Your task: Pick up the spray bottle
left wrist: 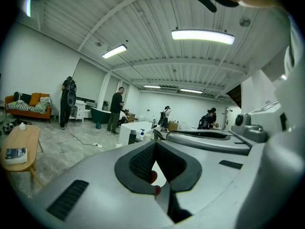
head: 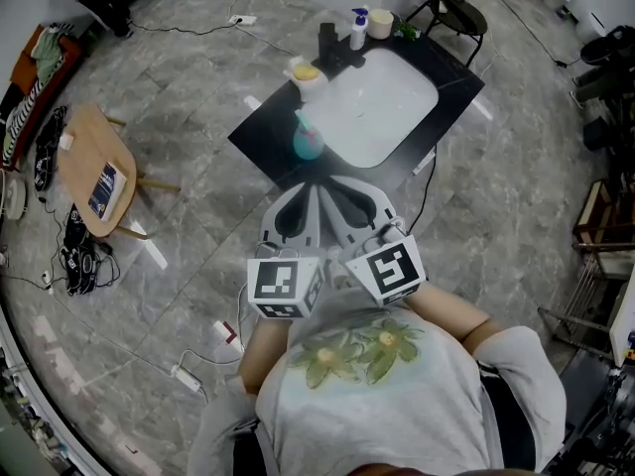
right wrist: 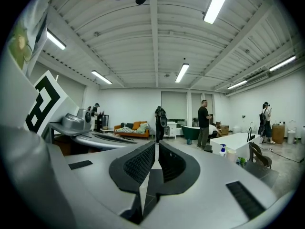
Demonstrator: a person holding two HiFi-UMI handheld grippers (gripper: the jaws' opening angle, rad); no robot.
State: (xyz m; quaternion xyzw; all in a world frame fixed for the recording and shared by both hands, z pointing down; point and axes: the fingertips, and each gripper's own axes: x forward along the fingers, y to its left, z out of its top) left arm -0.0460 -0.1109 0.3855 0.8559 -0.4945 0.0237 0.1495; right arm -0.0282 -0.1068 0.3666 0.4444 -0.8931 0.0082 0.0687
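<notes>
Grey tiled floor is seen in the head view, with a black counter (head: 260,139) and its white sink (head: 382,107) ahead. A teal bottle (head: 308,139) with what looks like a spray head is stood at the counter's near-left edge, just beside the sink. A white bottle (head: 358,28) with a blue spray head is stood at the far edge, next to a cup (head: 380,23) and near the black tap (head: 327,40). A chair (head: 458,6) is placed behind the counter and a wooden table (head: 79,157) well off to the left. The left gripper (head: 308,191) and right gripper (head: 347,188) are held side by side close to the body, pointed at the counter, well apart from both bottles.

In the left gripper view, the jaws of the left gripper (left wrist: 155,144) are seen meeting at the tips, with nothing held. The white bottle (left wrist: 141,135) is seen far ahead, the table (left wrist: 21,142) at left, and a sofa (left wrist: 26,106) against the wall. People are seen standing in the background.

In the right gripper view, the jaws of the right gripper (right wrist: 156,144) are pressed together with only a slit left between the pads and nothing in it. The white bottle (right wrist: 222,150) is seen far off to the right beside the cup (right wrist: 231,154) and chair (right wrist: 257,155). The teal bottle is not made out in either gripper view.
</notes>
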